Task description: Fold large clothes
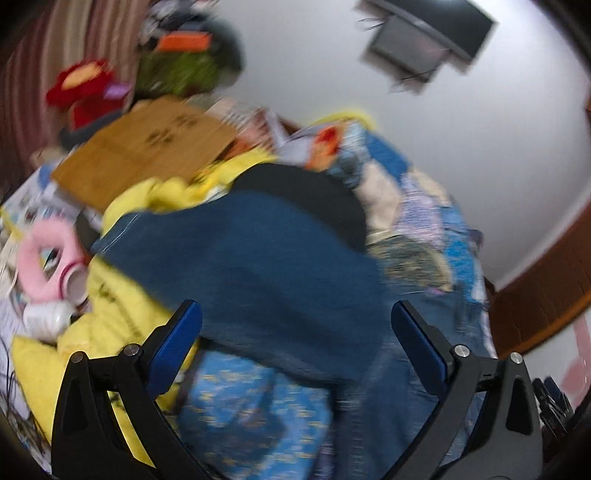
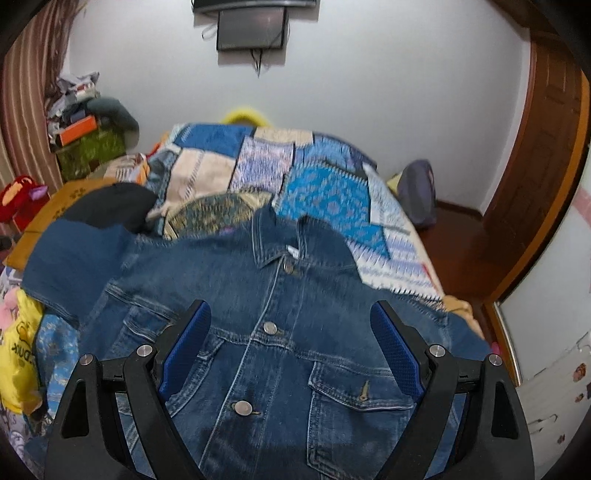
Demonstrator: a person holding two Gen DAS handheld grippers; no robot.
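Left wrist view badly motion-blurred; fine detail there unreadable; denim jacket (image 2: 280, 325) shows in it only as a dark blue smear, seams and buttons lost; its lower hem cut off by the frame edge in the right wrist view; far left sleeve partly over a black garment (image 2: 114, 206), whose shape is hard to make out.

Jacket lies front up, buttoned, spread on the bed near the camera, collar toward the far wall; heavy blue denim, pale stitching, metal buttons, flap chest pockets; under it a patchwork quilt (image 2: 317, 192), blue, cream and lilac printed patches.

Left tongs (image 1: 295, 314) spread wide, nothing between the blue textured pads, above the blurred denim; right tongs (image 2: 291, 314) spread wide too, pinching nothing, above the jacket's chest, touching or not cannot tell.

Far left: stacked boxes, green box (image 2: 92, 151) with orange box (image 2: 77, 134) on top, contents hidden; yellow cloth (image 1: 122, 317) bunched at left; pink fluffy ring (image 1: 40, 258) beside it; dark screen (image 2: 251, 29) on the white wall, top cut off.
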